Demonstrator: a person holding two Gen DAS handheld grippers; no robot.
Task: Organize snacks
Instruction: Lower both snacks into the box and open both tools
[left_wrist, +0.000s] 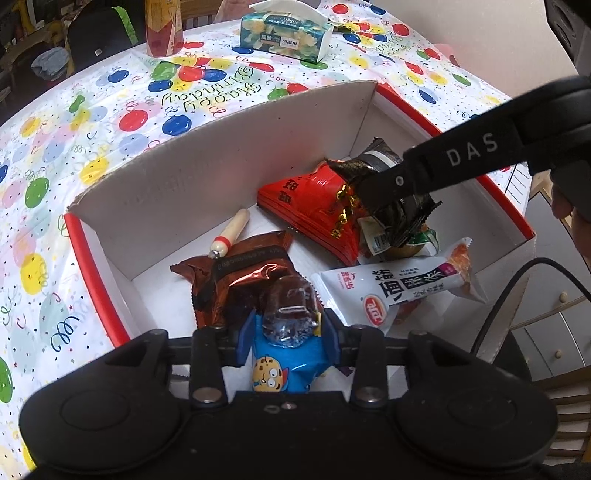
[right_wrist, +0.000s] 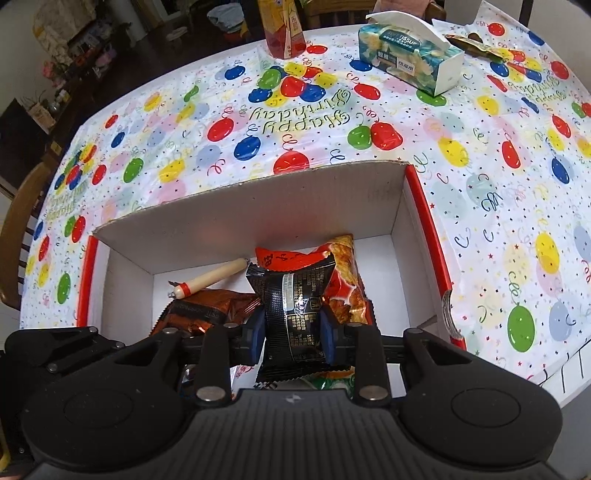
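Note:
A white cardboard box (left_wrist: 207, 162) with red rims sits on the balloon tablecloth and holds several snacks. My left gripper (left_wrist: 288, 332) is shut on a blue cartoon snack pack (left_wrist: 284, 365) with a clear crinkled end, held over the box's near side. My right gripper (right_wrist: 293, 332) is shut on a black snack packet (right_wrist: 295, 306) above the box (right_wrist: 258, 218); in the left wrist view that right gripper (left_wrist: 391, 206) reaches in from the right with the black packet (left_wrist: 373, 162). Inside lie a red packet (left_wrist: 306, 199), a brown foil packet (left_wrist: 236, 273) and a white packet (left_wrist: 391, 288).
A small wooden-handled tool (left_wrist: 231, 232) lies on the box floor. A tissue box (right_wrist: 410, 59) and a red-yellow carton (right_wrist: 284, 29) stand at the table's far side. A wooden chair (right_wrist: 18, 229) is at the left. A hand (left_wrist: 569, 210) and a cable (left_wrist: 517, 284) are on the right.

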